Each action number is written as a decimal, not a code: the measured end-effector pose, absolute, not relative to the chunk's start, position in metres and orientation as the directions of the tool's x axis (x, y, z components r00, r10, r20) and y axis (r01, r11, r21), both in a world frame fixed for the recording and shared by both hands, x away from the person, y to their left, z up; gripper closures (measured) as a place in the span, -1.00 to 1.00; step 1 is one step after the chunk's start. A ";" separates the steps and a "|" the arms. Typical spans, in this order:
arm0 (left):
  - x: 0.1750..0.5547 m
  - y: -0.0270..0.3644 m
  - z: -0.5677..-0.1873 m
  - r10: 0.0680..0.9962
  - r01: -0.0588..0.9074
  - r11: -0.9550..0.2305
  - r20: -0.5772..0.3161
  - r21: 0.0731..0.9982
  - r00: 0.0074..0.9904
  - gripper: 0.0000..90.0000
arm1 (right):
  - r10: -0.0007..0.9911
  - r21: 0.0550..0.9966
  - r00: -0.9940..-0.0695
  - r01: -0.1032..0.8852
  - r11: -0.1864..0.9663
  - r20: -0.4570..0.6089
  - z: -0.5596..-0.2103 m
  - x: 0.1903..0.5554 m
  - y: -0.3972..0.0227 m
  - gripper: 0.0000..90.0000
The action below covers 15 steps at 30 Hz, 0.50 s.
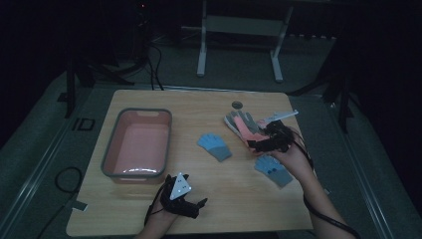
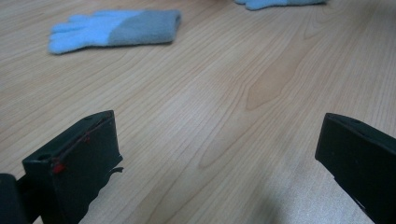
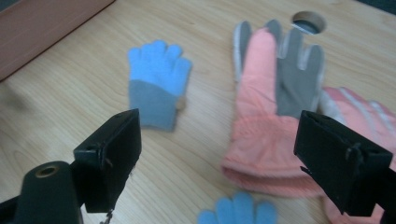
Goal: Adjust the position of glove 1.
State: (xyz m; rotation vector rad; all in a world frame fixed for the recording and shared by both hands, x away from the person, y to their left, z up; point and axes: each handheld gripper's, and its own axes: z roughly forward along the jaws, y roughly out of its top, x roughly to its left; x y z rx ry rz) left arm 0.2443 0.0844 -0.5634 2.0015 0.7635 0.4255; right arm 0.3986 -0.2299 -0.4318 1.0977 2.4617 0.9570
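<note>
Two blue-and-grey knit gloves lie flat on the wooden table: one (image 1: 214,146) near the middle, the other (image 1: 274,170) by the person's right wrist. A pink-and-grey padded glove (image 1: 241,126) lies palm up at the back right, with a second pink glove (image 3: 359,116) beside it. My right gripper (image 1: 257,144) hovers open just in front of the pink glove's cuff (image 3: 261,158), holding nothing. My left gripper (image 1: 195,207) rests open near the front edge, empty, facing the middle blue glove (image 2: 116,30).
A pink bin with a grey rim (image 1: 111,144) stands at the table's left. A round cable hole (image 1: 237,104) sits at the back of the table. Bare wood (image 1: 234,199) lies between the two grippers. Metal frame legs stand behind the table.
</note>
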 end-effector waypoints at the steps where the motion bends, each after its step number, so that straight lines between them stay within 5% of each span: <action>1: 0.244 0.085 -0.563 0.664 0.345 -0.382 -0.005 0.857 0.748 -1.00 | 0.731 0.665 -0.682 0.554 0.501 0.017 -0.433 0.400 -0.226 -0.67; 15: 0.244 0.083 -0.563 0.651 0.343 -0.390 -0.008 0.855 0.759 -1.00 | 0.635 0.601 -0.773 0.519 0.608 0.025 -0.463 0.416 -0.168 -0.50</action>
